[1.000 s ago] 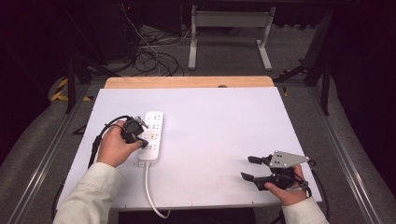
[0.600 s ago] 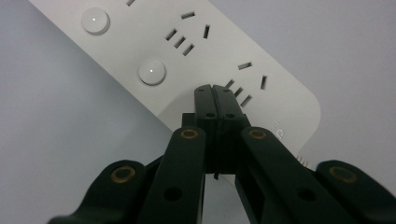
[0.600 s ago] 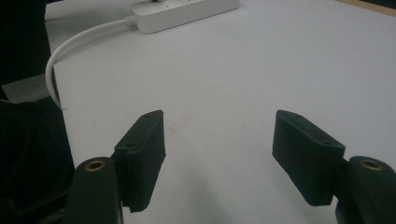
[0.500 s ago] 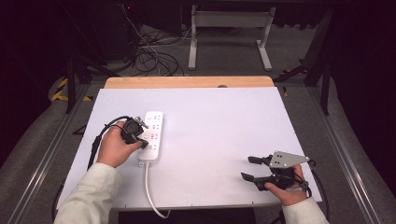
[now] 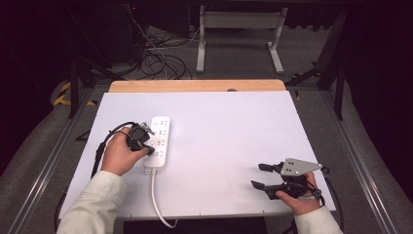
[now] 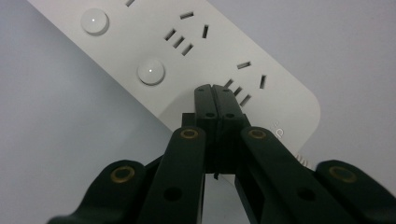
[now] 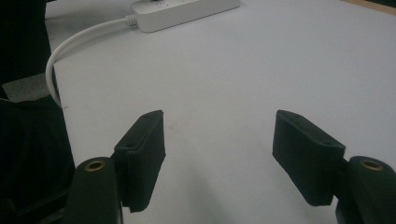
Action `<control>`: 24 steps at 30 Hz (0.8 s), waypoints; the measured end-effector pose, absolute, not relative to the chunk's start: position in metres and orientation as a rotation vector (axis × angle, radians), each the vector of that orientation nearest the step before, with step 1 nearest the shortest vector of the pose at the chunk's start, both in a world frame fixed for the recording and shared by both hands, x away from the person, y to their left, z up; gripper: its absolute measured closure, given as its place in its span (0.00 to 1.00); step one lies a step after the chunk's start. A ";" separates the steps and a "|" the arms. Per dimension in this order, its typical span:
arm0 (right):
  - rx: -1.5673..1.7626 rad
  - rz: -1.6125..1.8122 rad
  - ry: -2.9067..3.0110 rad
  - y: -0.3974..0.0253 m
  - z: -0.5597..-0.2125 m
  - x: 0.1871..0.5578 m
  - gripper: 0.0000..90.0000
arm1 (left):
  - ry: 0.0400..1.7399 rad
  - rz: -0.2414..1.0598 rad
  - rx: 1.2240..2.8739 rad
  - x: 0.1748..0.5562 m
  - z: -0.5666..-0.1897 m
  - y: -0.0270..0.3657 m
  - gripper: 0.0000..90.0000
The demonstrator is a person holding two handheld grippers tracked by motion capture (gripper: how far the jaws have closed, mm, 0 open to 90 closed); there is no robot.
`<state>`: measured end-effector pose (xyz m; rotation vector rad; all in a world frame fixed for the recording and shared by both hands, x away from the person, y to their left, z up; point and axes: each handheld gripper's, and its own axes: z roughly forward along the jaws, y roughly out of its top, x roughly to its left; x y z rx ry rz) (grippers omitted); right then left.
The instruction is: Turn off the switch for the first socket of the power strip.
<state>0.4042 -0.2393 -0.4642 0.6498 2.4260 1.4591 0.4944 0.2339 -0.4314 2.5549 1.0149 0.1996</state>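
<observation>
A white power strip [image 5: 159,139] lies on the left half of the white table [image 5: 234,131], its white cord [image 5: 156,195] running off the front edge. My left gripper [image 5: 147,145] is shut with nothing between its jaws. In the left gripper view its tips [image 6: 211,88] sit over the power strip [image 6: 210,46] beside a three-slot socket near the rounded end, just right of a round button [image 6: 151,72]. My right gripper [image 5: 257,175] stands open near the front right corner. In the right gripper view the gripper [image 7: 219,126] has bare tabletop between its pads.
The strip's cord [image 7: 70,42] curves down past the table's front edge. A wooden strip [image 5: 195,86] borders the far side of the table. Beyond it, loose cables [image 5: 156,63] and a metal stand [image 5: 238,34] are on the floor.
</observation>
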 end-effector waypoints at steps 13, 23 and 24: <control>0.647 1.460 2.428 -0.239 -0.464 0.404 0.39 | 1.020 0.229 2.557 0.492 -0.432 0.232 1.00; 0.641 1.461 2.440 -0.237 -0.466 0.403 0.39 | 1.043 0.267 2.528 0.492 -0.435 0.233 1.00; 0.641 1.456 2.442 -0.237 -0.466 0.403 0.39 | 1.039 0.275 2.529 0.492 -0.435 0.233 1.00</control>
